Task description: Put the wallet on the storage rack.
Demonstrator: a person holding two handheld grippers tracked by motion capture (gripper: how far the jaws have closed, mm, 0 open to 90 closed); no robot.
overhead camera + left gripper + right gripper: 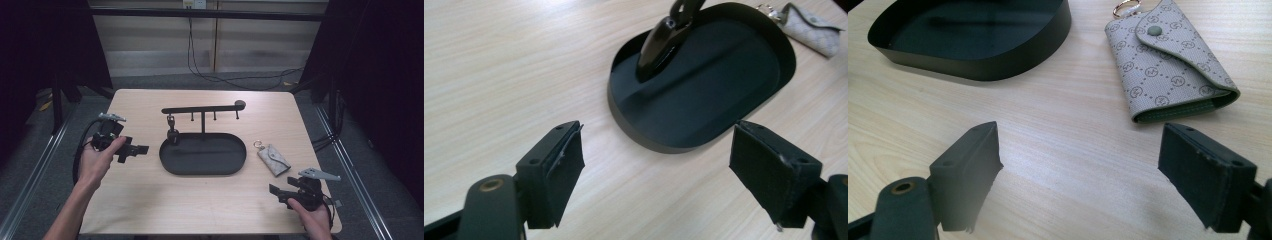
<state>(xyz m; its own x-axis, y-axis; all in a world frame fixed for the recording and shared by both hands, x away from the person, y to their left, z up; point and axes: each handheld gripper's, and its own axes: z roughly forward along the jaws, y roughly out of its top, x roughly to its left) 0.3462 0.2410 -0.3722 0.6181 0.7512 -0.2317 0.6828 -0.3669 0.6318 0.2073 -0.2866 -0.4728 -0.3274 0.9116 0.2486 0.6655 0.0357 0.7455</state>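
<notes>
fingers (1198,175) apart – key pouch (1173,60) | monogram pattern, letters unreadable

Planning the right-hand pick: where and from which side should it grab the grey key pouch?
Grip the key pouch across its two long edges, mid-body, coming from above. It lies flat on the table, so only the edges offer purchase. Keep clear of the ring end. The right gripper is open nearby, probably wide enough.

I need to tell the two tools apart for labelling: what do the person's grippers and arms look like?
Both are alike: the left gripper and right gripper are black, each topped by a grey three-cornered plate and trailing a black cable. Their jaws are blocky, faced with dark pads frayed at the edges. The forearms are bare, no sleeves in view.
</notes>
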